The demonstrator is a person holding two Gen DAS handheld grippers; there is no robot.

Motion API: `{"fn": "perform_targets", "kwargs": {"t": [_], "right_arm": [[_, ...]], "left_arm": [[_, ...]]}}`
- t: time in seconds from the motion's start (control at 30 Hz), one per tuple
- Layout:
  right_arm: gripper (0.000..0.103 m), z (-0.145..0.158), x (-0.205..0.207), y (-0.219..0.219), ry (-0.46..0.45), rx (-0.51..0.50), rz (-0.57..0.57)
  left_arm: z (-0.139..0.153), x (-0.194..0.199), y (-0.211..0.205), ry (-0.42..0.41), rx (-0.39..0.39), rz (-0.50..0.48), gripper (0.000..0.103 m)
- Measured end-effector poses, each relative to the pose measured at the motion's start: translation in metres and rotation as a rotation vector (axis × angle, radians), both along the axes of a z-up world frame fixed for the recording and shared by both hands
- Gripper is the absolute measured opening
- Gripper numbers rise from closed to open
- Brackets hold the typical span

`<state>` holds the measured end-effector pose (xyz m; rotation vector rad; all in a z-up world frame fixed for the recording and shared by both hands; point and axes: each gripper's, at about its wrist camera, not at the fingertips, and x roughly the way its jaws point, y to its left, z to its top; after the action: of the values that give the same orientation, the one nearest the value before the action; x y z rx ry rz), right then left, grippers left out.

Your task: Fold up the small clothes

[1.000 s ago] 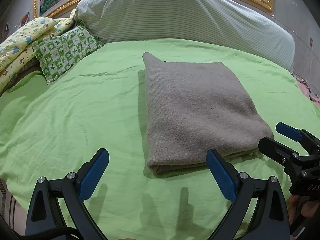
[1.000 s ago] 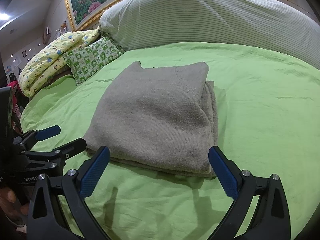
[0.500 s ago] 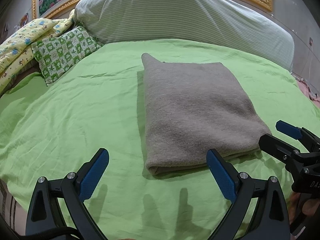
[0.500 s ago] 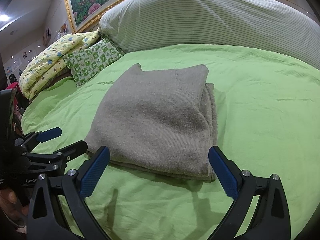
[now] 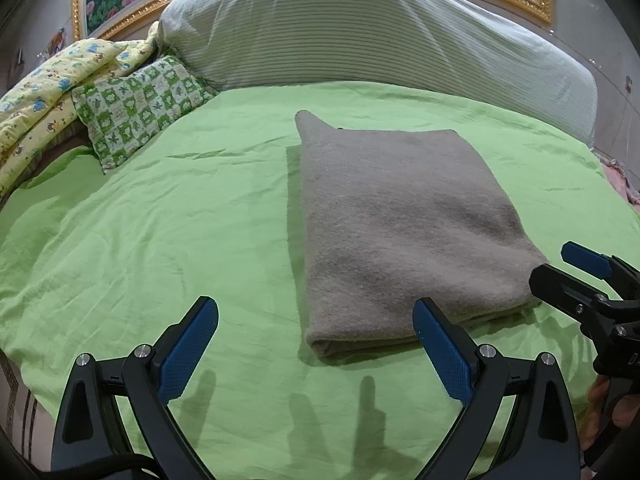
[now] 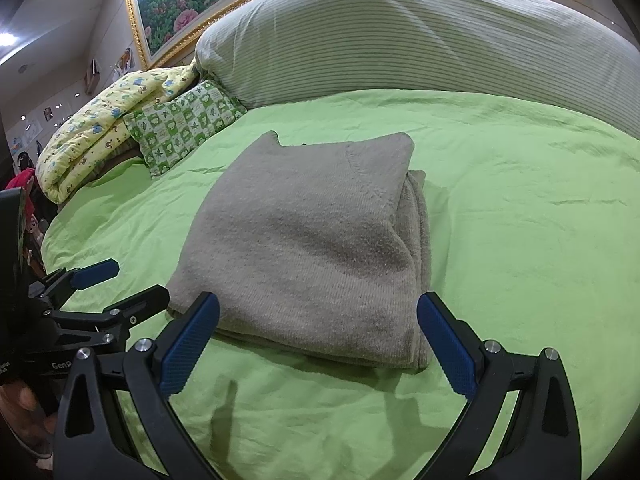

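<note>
A grey knit garment (image 5: 400, 224) lies folded into a thick rectangle in the middle of the green bed sheet (image 5: 160, 240). In the right wrist view the same garment (image 6: 312, 248) shows its stacked layers along its right side. My left gripper (image 5: 316, 340) hovers open just short of the garment's near left corner, nothing between its blue pads. Off the garment's near edge, my right gripper (image 6: 318, 330) is open too and holds nothing. Each gripper shows in the other's view: the right one (image 5: 576, 276) at the garment's near right corner, the left one (image 6: 120, 284) at its near left corner.
A large striped bolster (image 5: 380, 28) runs along the head of the bed. At the far left lie a green checked pillow (image 5: 140, 108) and a yellow patterned quilt (image 5: 44, 96). A gold-framed picture (image 6: 168, 4) hangs behind. A hand (image 6: 24, 408) holds the left gripper.
Both grippers have drifted back a little from the garment. They stay open, and the folded garment has not moved.
</note>
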<state>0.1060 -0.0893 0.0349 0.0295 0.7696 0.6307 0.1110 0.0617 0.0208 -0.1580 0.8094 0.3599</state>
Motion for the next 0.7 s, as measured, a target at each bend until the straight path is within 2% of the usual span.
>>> {"fn": "perform_targets", "kwargs": {"t": [0.27,0.7], "right_arm": [[0.099,0.0014,0.0036,-0.0036,-0.002,0.005,-0.010],[0.099,-0.0003,0.0061,-0.0073,0.010,0.017,-0.013]], "left_arm": [[0.0016,0.0037,0.0015,-0.001,0.001,-0.006,0.097],[-0.0032,0.0100,0.0047,0.043,-0.055,-0.002,0.097]]}}
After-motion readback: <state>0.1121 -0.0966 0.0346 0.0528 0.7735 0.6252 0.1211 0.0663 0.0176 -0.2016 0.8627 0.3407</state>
